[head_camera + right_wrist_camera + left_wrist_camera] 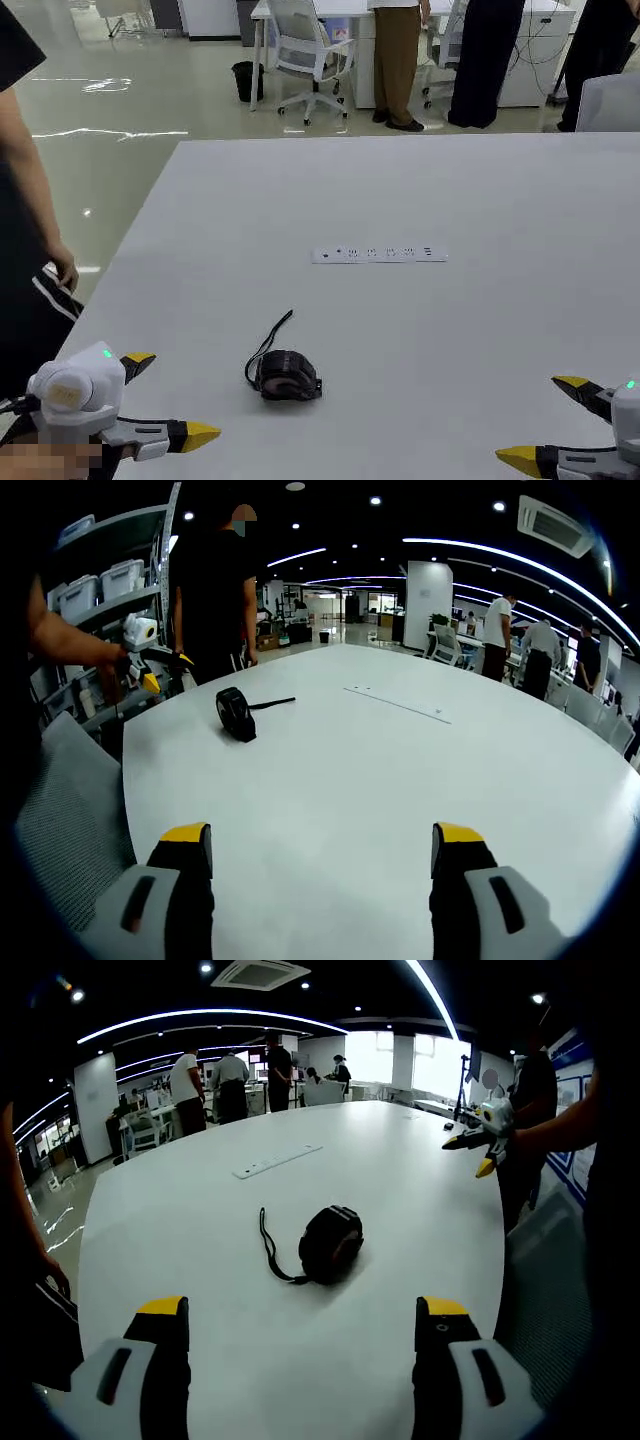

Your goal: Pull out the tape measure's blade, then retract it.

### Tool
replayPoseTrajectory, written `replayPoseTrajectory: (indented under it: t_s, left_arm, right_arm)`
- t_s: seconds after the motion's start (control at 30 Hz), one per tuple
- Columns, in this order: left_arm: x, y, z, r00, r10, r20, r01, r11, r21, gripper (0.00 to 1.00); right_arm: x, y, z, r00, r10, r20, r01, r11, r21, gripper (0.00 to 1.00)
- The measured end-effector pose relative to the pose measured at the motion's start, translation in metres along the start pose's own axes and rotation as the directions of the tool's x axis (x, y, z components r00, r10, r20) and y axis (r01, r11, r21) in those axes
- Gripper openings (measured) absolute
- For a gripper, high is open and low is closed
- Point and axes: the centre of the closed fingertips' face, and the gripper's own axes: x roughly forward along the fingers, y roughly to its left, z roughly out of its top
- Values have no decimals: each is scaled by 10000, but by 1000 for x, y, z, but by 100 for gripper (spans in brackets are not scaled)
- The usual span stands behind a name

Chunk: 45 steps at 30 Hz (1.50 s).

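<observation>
I see the tape measure (288, 375) lying on the white table (470, 180), its black strap (272, 335) trailing away from me. It sits just ahead of my left gripper (170, 396), a little toward the right one, and nothing touches it. The left jaws stand wide apart and empty. My right gripper (545, 420) is well apart from the tape, its jaws spread wide too. Beyond the tape lies a white power strip (379, 254).
</observation>
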Motion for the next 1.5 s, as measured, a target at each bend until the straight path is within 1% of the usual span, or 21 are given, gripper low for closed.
replayPoseTrajectory:
  t_s: [0.1,0.17,0.27,0.33,0.37,0.43,0.53,0.67,0.77,0.87,0.9,0.93,1.0,1.1,1.13,1.2,1.23,1.27,1.43,1.47,1.5]
  left_arm:
    - [7,2,3,9998,-151,-103,151,9999,-3,93]
    - [12,3,8,9997,-236,-48,235,9997,-23,97]
    - [20,3,11,9991,-422,-62,422,9991,12,96]
    - [25,1,14,9987,-507,-80,509,9986,176,97]
    - [28,4,16,9988,-487,-68,489,9981,362,99]
    - [32,4,18,9977,-663,-107,667,9970,401,99]
    - [40,6,22,9958,-902,-166,909,9945,510,99]
    - [50,-2,30,9902,-1376,-239,1390,9878,699,93]
    - [59,-8,31,9836,-1731,-511,1776,9785,1052,88]
    - [70,-12,34,9771,-2035,-620,2100,9692,1287,87]
    - [74,-12,34,9737,-2163,-716,2246,9643,1404,86]
    - [77,-13,34,9723,-2205,-769,2299,9620,1474,85]
    - [83,-16,34,9653,-2432,-948,2560,9530,1622,83]
    - [92,-19,33,9550,-2654,-1323,2884,9354,2047,79]
    - [97,-19,31,9495,-2703,-1593,3019,9254,2293,78]
    - [104,-17,28,9458,-2567,-1988,3058,9099,2803,76]
    - [109,-19,27,9413,-2598,-2154,3164,9014,2955,74]
    - [112,-20,28,9401,-2664,-2125,3210,9018,2894,74]
    - [128,-27,30,9265,-2897,-2400,3556,8828,3069,67]
    - [132,-28,27,9195,-2905,-2650,3718,8614,3460,66]
    - [135,-29,25,9178,-2840,-2776,3756,8477,3747,65]
  right_arm:
    - [10,3,1,9996,218,-153,-221,9996,-202,92]
    - [17,7,6,9990,406,-166,-411,9986,-337,91]
    - [27,11,12,9978,655,-100,-660,9965,-506,89]
    - [35,12,15,9966,811,-135,-817,9948,-600,88]
    - [40,13,18,9955,930,-164,-939,9933,-668,87]
    - [46,17,20,9932,1137,-253,-1154,9898,-837,87]
    - [57,22,27,9885,1475,-320,-1502,9818,-1160,85]
    - [76,31,39,9796,1980,-359,-2011,9684,-1477,82]
    - [90,38,45,9716,2323,-437,-2364,9585,-1597,80]
    - [105,48,49,9625,2654,-553,-2711,9463,-1764,79]
    - [111,52,50,9572,2825,-627,-2893,9393,-1846,79]
    - [115,54,51,9553,2884,-649,-2955,9366,-1881,78]
    - [125,61,52,9486,3083,-719,-3165,9288,-1925,78]
    - [140,69,56,9381,3368,-810,-3464,9125,-2176,74]
    - [147,73,58,9342,3465,-851,-3568,9036,-2371,72]
    - [156,78,59,9279,3615,-913,-3728,8962,-2406,70]
    - [162,81,60,9230,3718,-991,-3848,8900,-2447,69]
    - [167,83,61,9203,3771,-1037,-3911,8859,-2493,67]
    - [188,94,64,9067,4033,-1232,-4217,8677,-2634,62]
    - [194,96,64,9049,4060,-1276,-4256,8674,-2581,58]
    - [199,98,60,9024,4065,-1429,-4302,8693,-2436,56]
